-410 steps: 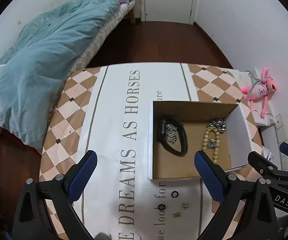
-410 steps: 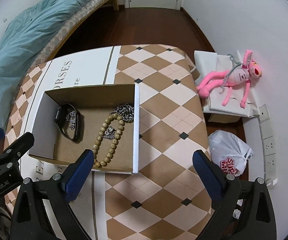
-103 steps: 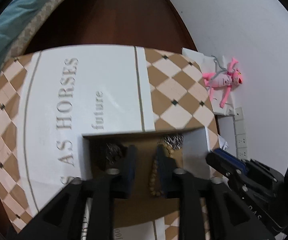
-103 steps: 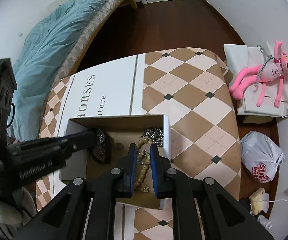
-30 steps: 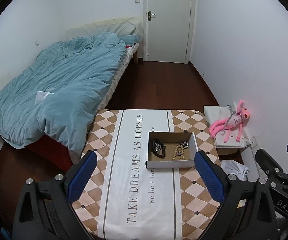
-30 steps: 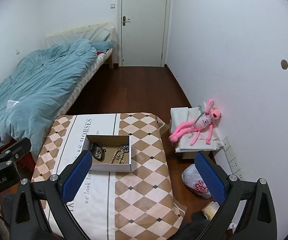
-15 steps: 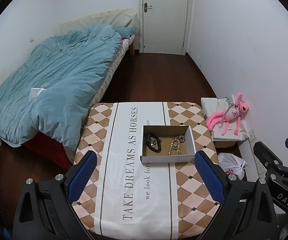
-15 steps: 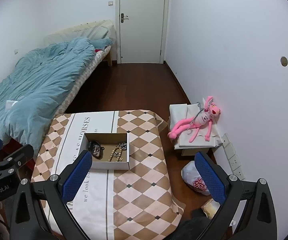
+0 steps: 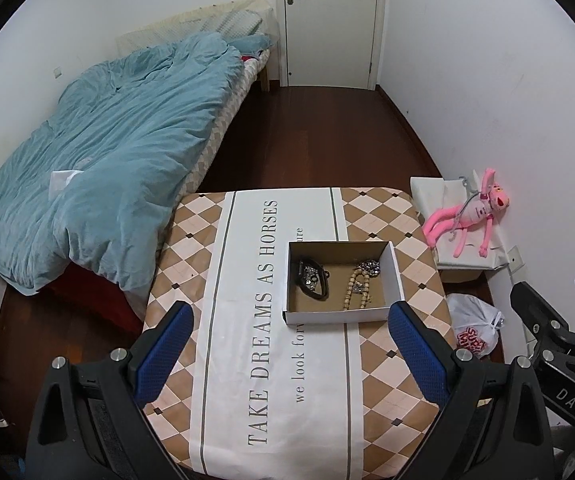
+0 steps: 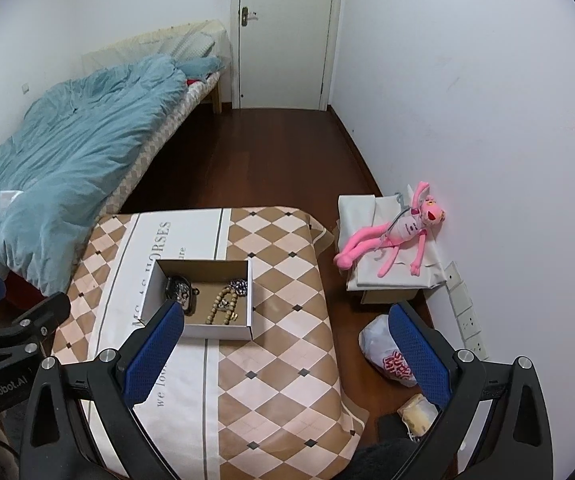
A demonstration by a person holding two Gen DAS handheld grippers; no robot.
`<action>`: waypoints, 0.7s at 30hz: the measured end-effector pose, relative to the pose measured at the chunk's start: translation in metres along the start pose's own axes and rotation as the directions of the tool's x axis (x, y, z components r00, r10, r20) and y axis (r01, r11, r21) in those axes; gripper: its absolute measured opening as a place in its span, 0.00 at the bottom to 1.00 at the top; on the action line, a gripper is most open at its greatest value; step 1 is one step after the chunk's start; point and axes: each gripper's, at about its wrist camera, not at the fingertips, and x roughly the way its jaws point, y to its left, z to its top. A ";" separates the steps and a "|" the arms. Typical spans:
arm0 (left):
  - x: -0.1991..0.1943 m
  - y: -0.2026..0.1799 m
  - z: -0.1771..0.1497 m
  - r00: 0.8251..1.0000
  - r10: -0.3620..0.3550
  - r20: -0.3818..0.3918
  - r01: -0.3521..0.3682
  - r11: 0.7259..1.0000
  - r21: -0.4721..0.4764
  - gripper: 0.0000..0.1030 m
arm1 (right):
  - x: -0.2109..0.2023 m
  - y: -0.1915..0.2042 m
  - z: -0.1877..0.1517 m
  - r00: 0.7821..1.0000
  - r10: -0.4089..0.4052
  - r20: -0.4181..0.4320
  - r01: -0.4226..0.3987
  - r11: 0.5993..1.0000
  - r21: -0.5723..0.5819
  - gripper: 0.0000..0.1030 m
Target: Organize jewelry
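Observation:
An open cardboard box sits on the table with the checked cloth. Inside lie a black watch with silvery pieces, a tan bead bracelet and a silver chain. My left gripper is open and empty, held high above the near part of the table. My right gripper is open and empty, high over the table's right side. Each gripper shows at the edge of the other's view.
A bed with a blue duvet stands left of the table. A pink plush toy lies on a white box by the right wall. A plastic bag lies on the wood floor. A white door is at the back.
Both grippers stay open and far above the table. The views have shifted slightly, so the box sits a little lower and nearer than half a second ago.

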 end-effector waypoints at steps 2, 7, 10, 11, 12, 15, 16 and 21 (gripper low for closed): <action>0.003 -0.001 0.001 1.000 0.002 -0.004 -0.002 1.000 0.002 0.96 | 0.004 0.000 0.000 1.000 -0.006 -0.008 0.006 1.000 -0.001 1.00; 0.011 -0.002 0.001 1.000 -0.005 -0.024 0.005 1.000 0.002 0.96 | 0.014 -0.002 -0.002 0.999 -0.004 -0.031 0.004 1.000 -0.001 1.00; 0.014 -0.002 0.001 0.999 -0.009 -0.032 0.009 1.000 0.003 0.96 | 0.018 -0.002 -0.002 0.999 -0.009 -0.041 0.009 1.000 -0.003 1.00; 0.014 -0.003 0.001 0.999 -0.010 -0.034 0.010 1.000 0.003 0.96 | 0.020 -0.002 -0.002 0.999 -0.008 -0.044 0.008 1.000 -0.005 1.00; 0.015 -0.003 0.001 0.999 -0.010 -0.034 0.010 1.000 0.004 0.96 | 0.020 -0.002 -0.002 0.999 -0.007 -0.048 0.007 1.000 -0.005 1.00; 0.015 -0.003 0.001 0.999 -0.010 -0.034 0.010 1.000 0.003 0.96 | 0.023 -0.002 -0.003 0.998 -0.006 -0.056 0.005 1.000 -0.008 1.00; 0.015 -0.003 0.001 0.999 -0.011 -0.033 0.011 1.000 0.005 0.97 | 0.024 -0.002 -0.003 0.998 -0.006 -0.058 0.006 1.000 -0.010 1.00; 0.018 -0.002 -0.001 0.999 -0.009 -0.042 0.009 1.000 0.004 0.97 | 0.024 0.000 -0.004 0.998 -0.004 -0.061 0.004 1.000 -0.011 1.00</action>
